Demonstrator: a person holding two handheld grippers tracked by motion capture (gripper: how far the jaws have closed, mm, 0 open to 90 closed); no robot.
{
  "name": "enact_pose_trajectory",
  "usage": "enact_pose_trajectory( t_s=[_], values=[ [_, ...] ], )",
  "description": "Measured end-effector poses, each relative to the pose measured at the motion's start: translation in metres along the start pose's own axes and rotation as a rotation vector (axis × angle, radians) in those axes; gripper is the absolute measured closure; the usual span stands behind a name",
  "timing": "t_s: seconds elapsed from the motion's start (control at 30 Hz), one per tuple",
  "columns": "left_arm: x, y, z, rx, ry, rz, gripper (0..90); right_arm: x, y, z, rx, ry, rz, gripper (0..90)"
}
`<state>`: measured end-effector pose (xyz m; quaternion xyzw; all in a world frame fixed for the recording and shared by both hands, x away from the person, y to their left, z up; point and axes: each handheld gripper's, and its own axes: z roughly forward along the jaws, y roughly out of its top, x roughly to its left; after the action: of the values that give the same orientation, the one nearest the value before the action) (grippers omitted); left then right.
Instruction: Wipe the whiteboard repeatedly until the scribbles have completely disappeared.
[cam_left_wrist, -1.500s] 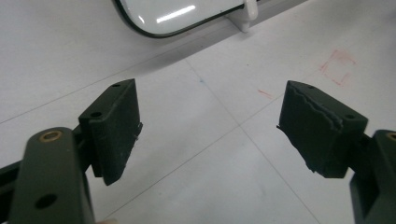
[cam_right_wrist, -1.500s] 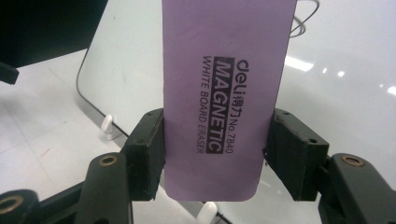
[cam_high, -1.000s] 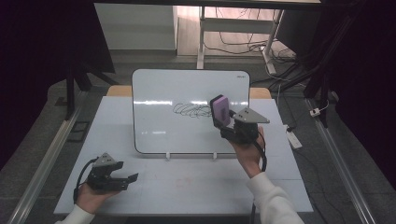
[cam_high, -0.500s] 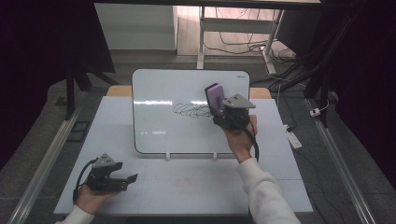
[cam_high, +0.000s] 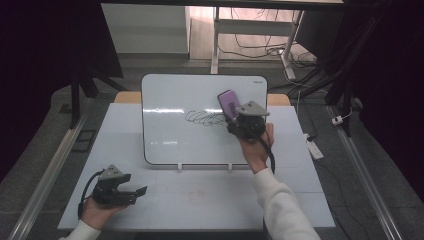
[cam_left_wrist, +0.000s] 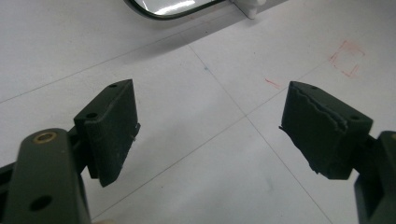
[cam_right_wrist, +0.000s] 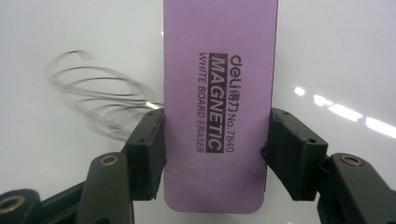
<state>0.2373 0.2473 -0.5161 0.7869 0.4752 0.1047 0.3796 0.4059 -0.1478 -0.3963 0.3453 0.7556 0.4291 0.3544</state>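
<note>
We are looking at a propped white rectangular whiteboard (cam_high: 200, 125) bearing a dark looping scribble (cam_high: 205, 118). Our right gripper (cam_right_wrist: 215, 140) is clamping a flat purple magnetic whiteboard eraser (cam_right_wrist: 217, 102) beside that scribble. Our left gripper (cam_left_wrist: 208, 135) is resting wide apart, empty.

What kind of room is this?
Probably a lab or workshop for recording tasks: a white work table, hand-held grippers, and loose cables on the floor beyond.
</note>
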Motion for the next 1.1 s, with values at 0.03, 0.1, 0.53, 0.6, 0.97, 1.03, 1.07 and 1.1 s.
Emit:
enact_pose_trajectory(
  t_s=[0.03,0.1,0.53,0.6,0.97,1.03,1.07,1.1],
  values=[
    [0.000,0.000,0.000,0.000,0.001,-0.002,19.2,-0.004,-0.001,-0.002,0.000,-0.003,0.020,40.8],
    [0.000,0.000,0.001,0.002,0.000,-0.004,19.1,-0.004,-0.003,-0.001,-0.002,0.002,0.033,40.8],
    [0.001,-0.001,-0.002,-0.005,0.000,-0.004,19.0,0.043,-0.006,0.014,0.005,0.089,-0.067,40.9],
    [0.001,-0.001,-0.002,-0.006,0.001,-0.002,19.0,0.023,0.001,0.011,-0.005,0.056,-0.010,40.9],
    [0.002,-0.002,-0.002,-0.005,0.005,-0.005,19.0,0.052,0.014,0.031,-0.032,0.164,0.003,40.9],
    [0.001,-0.002,-0.002,-0.006,0.004,-0.004,18.9,0.070,0.009,0.035,-0.028,0.199,-0.033,41.0],
    [0.001,-0.002,-0.002,-0.006,0.003,-0.004,18.9,0.076,0.007,0.035,-0.030,0.195,-0.055,41.0],
    [0.002,-0.002,-0.002,-0.006,0.004,-0.005,19.0,0.077,0.006,0.033,-0.032,0.187,-0.075,40.9]
  ],
)
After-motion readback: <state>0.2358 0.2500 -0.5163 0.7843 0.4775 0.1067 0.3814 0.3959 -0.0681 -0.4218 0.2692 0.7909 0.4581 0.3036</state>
